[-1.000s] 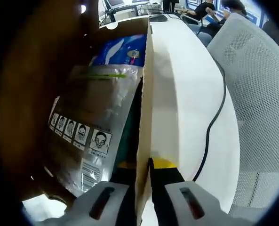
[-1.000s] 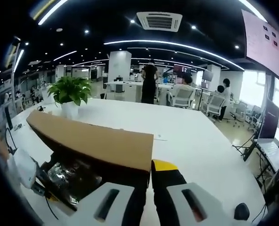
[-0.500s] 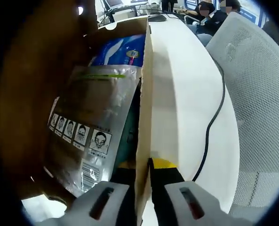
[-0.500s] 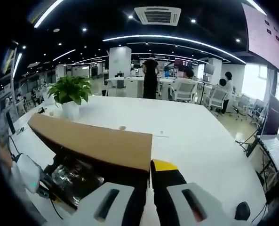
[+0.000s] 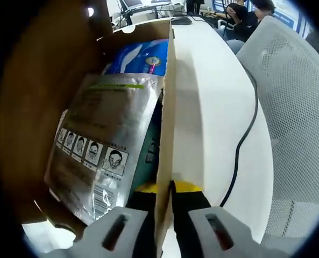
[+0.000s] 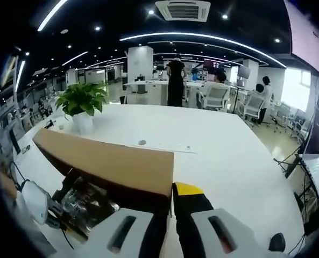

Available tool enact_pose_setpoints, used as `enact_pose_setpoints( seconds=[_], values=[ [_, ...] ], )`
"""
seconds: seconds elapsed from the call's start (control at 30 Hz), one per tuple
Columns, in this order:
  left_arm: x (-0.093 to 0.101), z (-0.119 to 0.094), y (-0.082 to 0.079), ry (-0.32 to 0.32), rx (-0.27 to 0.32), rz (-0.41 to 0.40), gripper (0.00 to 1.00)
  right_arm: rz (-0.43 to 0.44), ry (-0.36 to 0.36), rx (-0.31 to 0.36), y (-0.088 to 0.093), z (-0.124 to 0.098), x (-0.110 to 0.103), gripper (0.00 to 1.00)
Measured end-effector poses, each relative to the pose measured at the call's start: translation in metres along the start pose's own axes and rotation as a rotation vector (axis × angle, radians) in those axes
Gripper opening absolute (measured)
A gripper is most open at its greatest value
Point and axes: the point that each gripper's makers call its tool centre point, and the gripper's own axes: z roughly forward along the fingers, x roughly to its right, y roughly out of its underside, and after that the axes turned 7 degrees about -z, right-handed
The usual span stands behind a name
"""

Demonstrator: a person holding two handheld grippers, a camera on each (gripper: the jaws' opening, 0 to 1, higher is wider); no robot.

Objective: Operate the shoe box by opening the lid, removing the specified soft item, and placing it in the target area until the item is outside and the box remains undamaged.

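My left gripper (image 5: 163, 188) is shut on the brown shoe box's right side wall (image 5: 167, 118), one jaw inside and one outside. Inside the box lies a silver foil packet (image 5: 103, 134) printed with small face pictures. A blue packet (image 5: 140, 56) lies beyond it and a teal pack (image 5: 151, 153) is wedged against the wall. The raised lid (image 5: 25, 107) stands along the left. In the right gripper view, my right gripper (image 6: 170, 193) is shut on the lid's edge (image 6: 111, 164), holding it up. Beneath it show the silver packet (image 6: 89, 201) and the white left gripper (image 6: 33, 200).
The box sits on a long white table (image 5: 213, 97). A black cable (image 5: 245, 129) runs along its edge beside a white mesh chair (image 5: 299, 107). A potted plant (image 6: 83, 102) stands beyond the lid. A person (image 6: 176, 80) stands far back among office desks.
The lid has swung a little further open, so more of the teal pack and the silver packet shows. Both grippers keep their holds.
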Motion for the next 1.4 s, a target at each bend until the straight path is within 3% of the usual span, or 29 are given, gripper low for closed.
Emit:
enact_pose_setpoints(
  seconds=[0.13,0.5,0.73,0.8,0.87,1.17,1.3,1.4],
  values=[
    [0.000,0.000,0.000,-0.001,0.001,0.000,0.04,-0.050,0.016,0.012,-0.004,0.003,0.001,0.00],
    [-0.001,-0.001,0.000,-0.003,0.001,-0.009,0.04,0.002,0.008,0.006,-0.012,0.014,0.005,0.00],
    [-0.002,-0.002,0.000,-0.003,0.000,-0.008,0.04,-0.037,-0.026,0.003,-0.019,0.026,0.006,0.00],
    [-0.002,-0.002,0.000,-0.002,0.001,-0.007,0.04,-0.043,-0.041,-0.023,-0.021,0.031,0.007,0.00],
    [-0.002,-0.002,0.000,-0.002,0.001,-0.006,0.04,-0.007,-0.049,-0.096,-0.017,0.034,0.007,0.00],
    [-0.003,-0.002,0.000,0.002,-0.001,-0.008,0.04,-0.006,-0.031,-0.143,-0.019,0.039,0.009,0.00],
    [-0.002,-0.002,0.000,-0.005,0.004,0.000,0.04,0.057,-0.032,-0.170,-0.019,0.042,0.013,0.00],
    [-0.002,-0.002,-0.001,-0.003,0.003,-0.003,0.04,0.037,-0.019,-0.162,-0.019,0.040,0.007,0.00]
  ],
)
